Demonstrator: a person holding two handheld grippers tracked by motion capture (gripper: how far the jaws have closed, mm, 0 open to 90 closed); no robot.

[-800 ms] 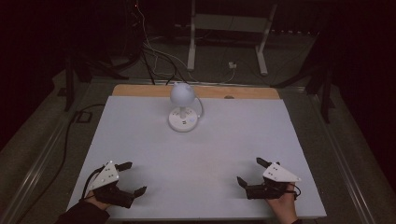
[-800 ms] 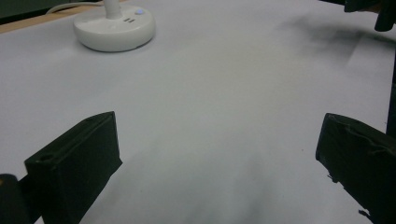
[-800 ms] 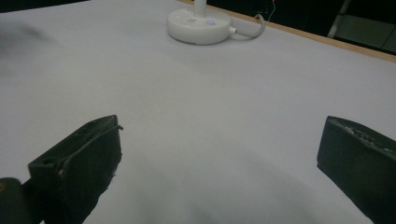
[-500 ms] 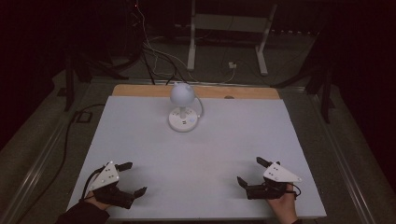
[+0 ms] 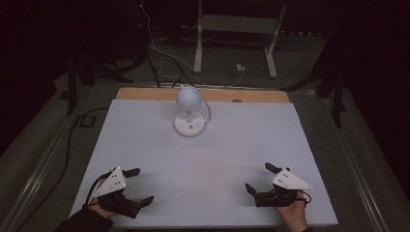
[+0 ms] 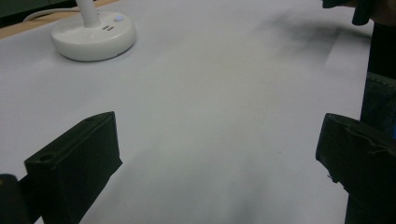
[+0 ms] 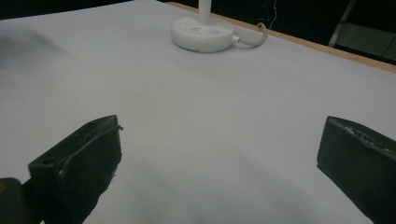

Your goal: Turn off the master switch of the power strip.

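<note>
From the high view, the left gripper and the right gripper rest at the near corners of the white table, each in a hand, jaws spread and pinching nothing. They sit wide apart and low, probably a ready pose that leaves the middle free. The desk lamp stands well apart from both, at the far middle of the table, its round head over its base and its cable running off the far edge.

In the left gripper view, the jaws stand wide with bare table between them, and the lamp base lies far off at upper left.

In the right gripper view, the jaws also stand wide and empty; the lamp base lies ahead, its cable curling right.
</note>
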